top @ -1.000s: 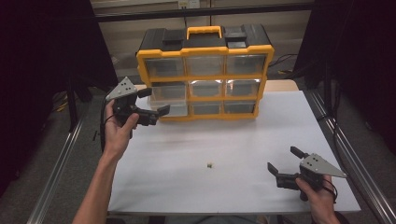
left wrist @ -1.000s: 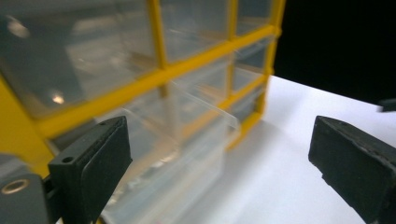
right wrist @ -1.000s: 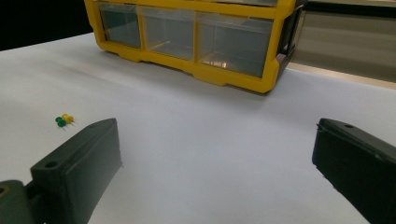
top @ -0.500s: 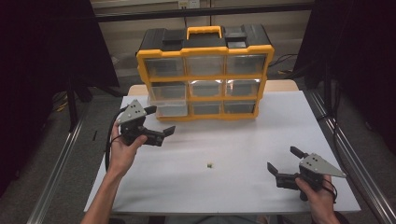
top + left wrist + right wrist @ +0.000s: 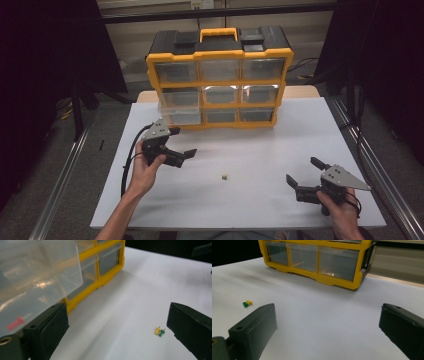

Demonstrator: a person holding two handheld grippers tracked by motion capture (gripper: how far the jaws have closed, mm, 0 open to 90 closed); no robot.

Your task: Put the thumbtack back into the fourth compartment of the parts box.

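Note:
A yellow and black organiser (image 5: 220,55) with clear drawers stands at the back of the white table (image 5: 260,210). Its bottom-left drawer (image 5: 176,117) is pulled out; in the left gripper view this drawer (image 5: 37,277) has a small red piece (image 5: 15,323) inside. Two push pins, one yellow and one green (image 5: 225,176), lie together mid-table. My left gripper (image 5: 182,143) hovers open just in front of the drawer, with the pins (image 5: 160,331) ahead near its right jaw. My right gripper (image 5: 303,171) is open and empty at the near right, pins (image 5: 247,303) to its left.
The organiser's lower drawer row (image 5: 317,260) faces my right gripper across bare table. Metal rails (image 5: 370,165) run along both table sides, dark floor beyond. A black cable (image 5: 127,167) loops from the left gripper over the table's left part.
My left gripper has come away from the organiser's left side, moving down and toward the near middle of the table. The right gripper has stayed put.

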